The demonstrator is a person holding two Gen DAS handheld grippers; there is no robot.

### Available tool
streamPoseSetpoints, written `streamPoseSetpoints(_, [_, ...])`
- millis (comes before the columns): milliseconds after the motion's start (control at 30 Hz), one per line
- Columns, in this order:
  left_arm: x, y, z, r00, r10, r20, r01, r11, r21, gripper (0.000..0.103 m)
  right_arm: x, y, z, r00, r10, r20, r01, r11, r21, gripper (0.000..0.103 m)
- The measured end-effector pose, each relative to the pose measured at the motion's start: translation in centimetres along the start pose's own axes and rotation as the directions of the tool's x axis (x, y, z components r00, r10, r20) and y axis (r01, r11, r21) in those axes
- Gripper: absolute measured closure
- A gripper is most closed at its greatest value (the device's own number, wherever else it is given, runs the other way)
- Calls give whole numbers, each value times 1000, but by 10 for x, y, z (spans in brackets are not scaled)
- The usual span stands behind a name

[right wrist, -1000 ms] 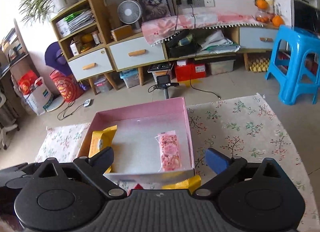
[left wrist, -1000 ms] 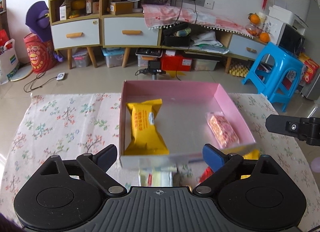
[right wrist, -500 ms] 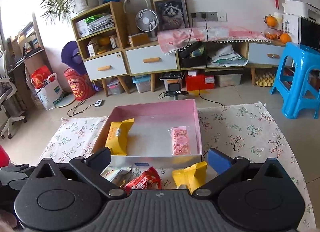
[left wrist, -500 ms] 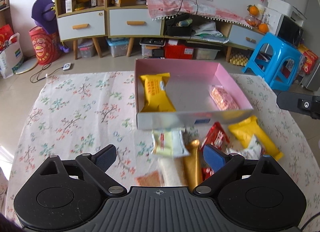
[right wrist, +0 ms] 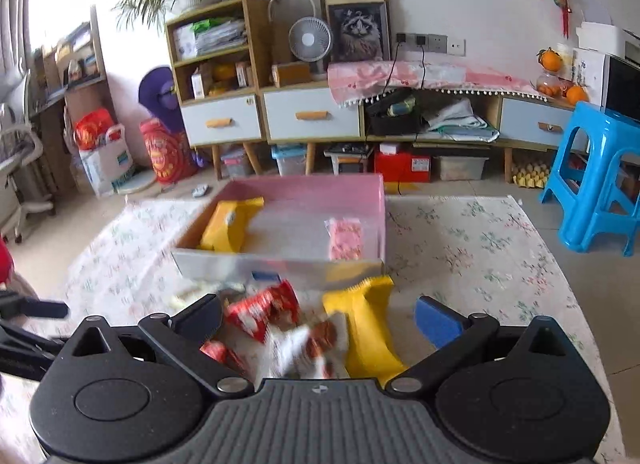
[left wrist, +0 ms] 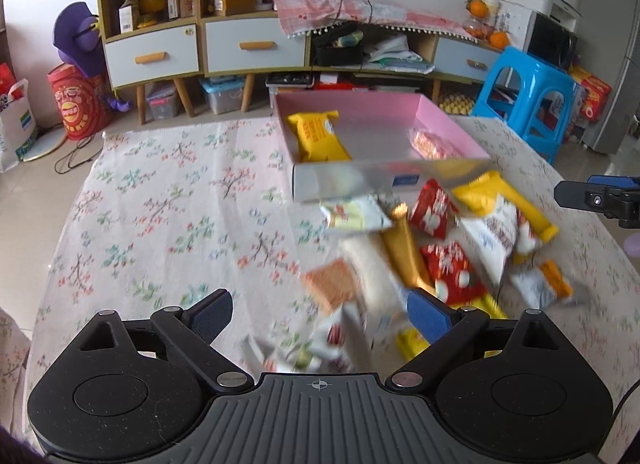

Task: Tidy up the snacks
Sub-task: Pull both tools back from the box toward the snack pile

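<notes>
A pink box (left wrist: 448,124) (right wrist: 378,208) sits on the floral tablecloth and holds a yellow snack pack (left wrist: 318,136) (right wrist: 230,226) and a pink snack pack (left wrist: 430,144) (right wrist: 346,238). A pile of loose snacks lies in front of it: red packs (left wrist: 434,210) (right wrist: 264,308), a yellow pack (left wrist: 508,204) (right wrist: 366,324), a gold bar (left wrist: 406,248), an orange cracker pack (left wrist: 334,284) and white packs (left wrist: 494,236). My left gripper (left wrist: 320,316) is open and empty above the near end of the pile. My right gripper (right wrist: 320,316) is open and empty over the red and yellow packs.
The floral cloth (left wrist: 160,204) covers the table. Behind stand a low cabinet with drawers (left wrist: 248,50), a shelf unit, a fan (right wrist: 310,40) and a blue plastic stool (left wrist: 528,92) (right wrist: 600,176). The right gripper's side shows at the right edge of the left wrist view (left wrist: 600,198).
Both grippers have pulled back and up from the pink box, so the loose snack pile in front of it has come into view. Both stay open and empty.
</notes>
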State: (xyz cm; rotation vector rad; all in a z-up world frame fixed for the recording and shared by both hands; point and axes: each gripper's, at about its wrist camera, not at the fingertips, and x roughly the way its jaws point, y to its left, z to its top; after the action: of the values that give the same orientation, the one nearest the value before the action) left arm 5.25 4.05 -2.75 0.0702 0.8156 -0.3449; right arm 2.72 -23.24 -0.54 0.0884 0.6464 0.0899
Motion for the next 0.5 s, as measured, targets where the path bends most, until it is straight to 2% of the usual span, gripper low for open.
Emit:
streamPoseSetpoints(300, [-2, 4, -42, 999, -25, 22, 23, 996, 91, 7, -13, -7, -40, 997, 21, -80, -26, 997, -70, 9])
streamPoseSetpoints(500, [7, 5, -64, 998, -56, 8, 55, 995, 88, 7, -14, -16, -69, 993, -6, -118, -5, 996, -94, 9])
